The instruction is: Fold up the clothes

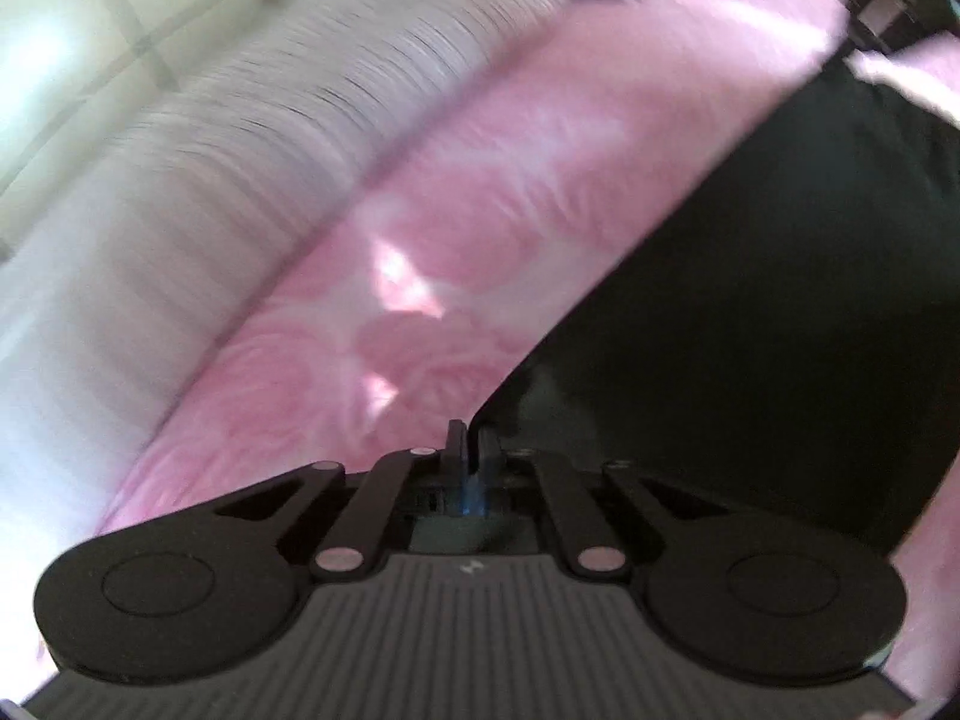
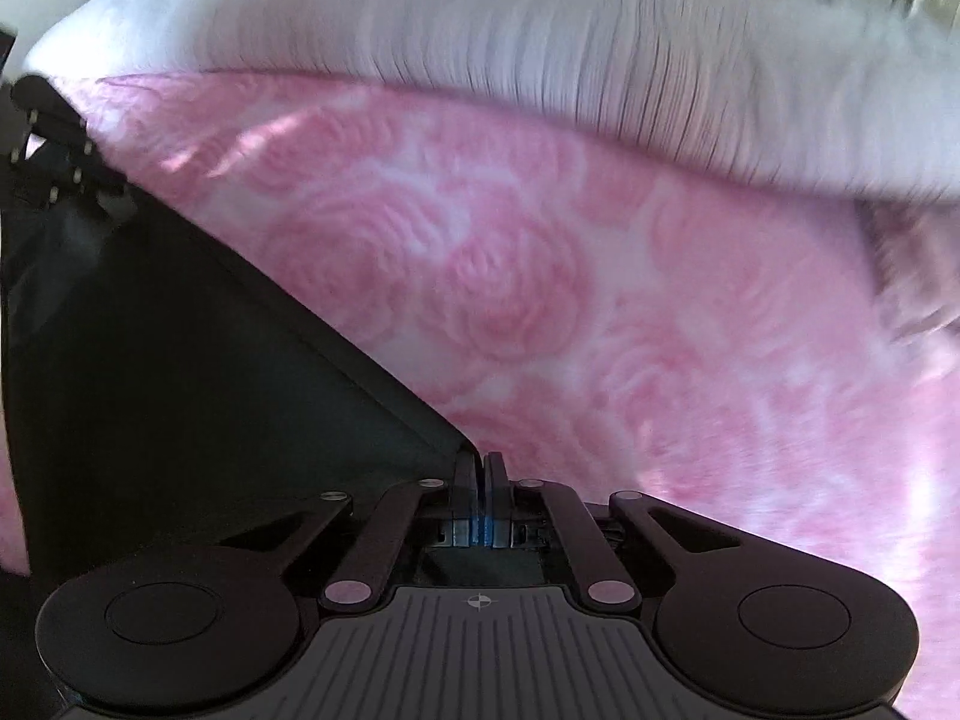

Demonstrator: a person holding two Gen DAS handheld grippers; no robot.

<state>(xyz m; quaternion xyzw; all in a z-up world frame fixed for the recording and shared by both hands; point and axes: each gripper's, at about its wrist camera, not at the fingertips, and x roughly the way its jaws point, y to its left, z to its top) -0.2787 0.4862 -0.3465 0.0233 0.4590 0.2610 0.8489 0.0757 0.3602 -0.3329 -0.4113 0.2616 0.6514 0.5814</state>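
Note:
A dark, almost black garment (image 1: pixel 750 312) is stretched over a pink rose-patterned bedspread (image 1: pixel 480 192). In the left wrist view my left gripper (image 1: pixel 471 441) is shut, and the garment's near edge runs in between its fingertips and spreads away to the right. In the right wrist view the same garment (image 2: pixel 180 348) fills the lower left. Its corner ends in my right gripper (image 2: pixel 480 462), which is shut on it. The cloth hangs taut between the two grips. Both pictures are blurred.
A white ruffled cover or pillow (image 2: pixel 480 24) lies along the far side of the bedspread (image 2: pixel 570 300), also seen as a white band (image 1: pixel 240 138). Pale tiled floor (image 1: pixel 54 42) shows beyond it. Black hardware with pale screws (image 2: pixel 60 144) sits at the garment's far left end.

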